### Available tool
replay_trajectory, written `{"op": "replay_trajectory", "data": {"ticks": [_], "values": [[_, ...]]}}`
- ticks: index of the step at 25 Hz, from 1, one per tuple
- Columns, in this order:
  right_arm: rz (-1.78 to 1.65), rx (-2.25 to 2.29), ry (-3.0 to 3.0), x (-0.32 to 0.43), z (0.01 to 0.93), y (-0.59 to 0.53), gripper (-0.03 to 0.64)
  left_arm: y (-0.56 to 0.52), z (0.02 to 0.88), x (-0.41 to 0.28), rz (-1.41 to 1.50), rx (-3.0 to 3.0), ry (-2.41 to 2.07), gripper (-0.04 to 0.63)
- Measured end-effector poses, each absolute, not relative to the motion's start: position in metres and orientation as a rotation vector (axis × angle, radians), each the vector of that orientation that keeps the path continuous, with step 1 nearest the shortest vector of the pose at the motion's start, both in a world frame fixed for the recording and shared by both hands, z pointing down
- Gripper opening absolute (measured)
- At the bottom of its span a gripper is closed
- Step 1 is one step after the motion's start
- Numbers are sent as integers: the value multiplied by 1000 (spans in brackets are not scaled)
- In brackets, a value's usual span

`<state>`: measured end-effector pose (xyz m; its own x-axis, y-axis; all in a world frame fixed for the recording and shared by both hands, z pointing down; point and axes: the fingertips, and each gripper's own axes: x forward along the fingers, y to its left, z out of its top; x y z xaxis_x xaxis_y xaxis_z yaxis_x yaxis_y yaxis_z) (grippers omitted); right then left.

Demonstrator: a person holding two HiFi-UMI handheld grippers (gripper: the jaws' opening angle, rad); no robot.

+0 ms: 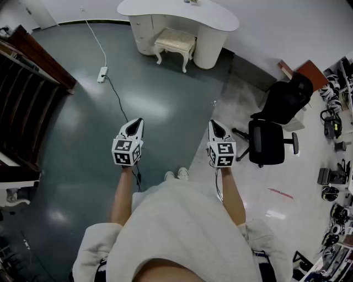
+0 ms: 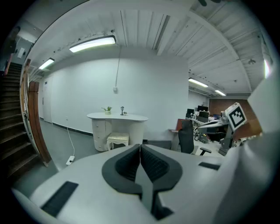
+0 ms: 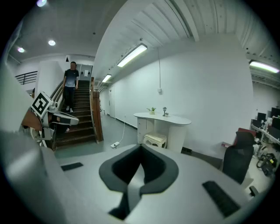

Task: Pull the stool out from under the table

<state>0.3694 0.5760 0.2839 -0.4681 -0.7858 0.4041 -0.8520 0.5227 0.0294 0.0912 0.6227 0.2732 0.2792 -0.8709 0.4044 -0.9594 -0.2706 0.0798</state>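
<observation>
Beneath the far white table (image 1: 165, 11), the cushioned stool (image 1: 175, 38) is tucked; left gripper (image 1: 135, 123) and right gripper (image 1: 216, 126), pressed together and empty, should be opened on approach.

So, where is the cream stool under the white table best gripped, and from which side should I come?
I would take the front seat edge of the stool, or the top of a front leg, coming from the open room side. The table has supports either side of it and a wall behind; only the stool's front sticks out.
</observation>
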Motion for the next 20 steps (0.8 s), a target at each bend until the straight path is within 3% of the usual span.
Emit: {"op": "replay_trajectory", "data": {"ticks": [15,16,17,18,20], "values": [[314,1319,-2478,350,284,580,-3,622,276,84,382,2275,-1648,16],[334,1292,-2502,345,283,581,1,622,275,84,373,2288,-1633,67],[351,1261,-2524,339,283,582,179,621,276,86,366,2298,-1612,177],[360,1242,-2538,335,283,582,317,621,277,87,361,2305,-1590,220],[351,1245,-2542,332,283,582,336,621,280,90,355,2316,-1553,252]]}}
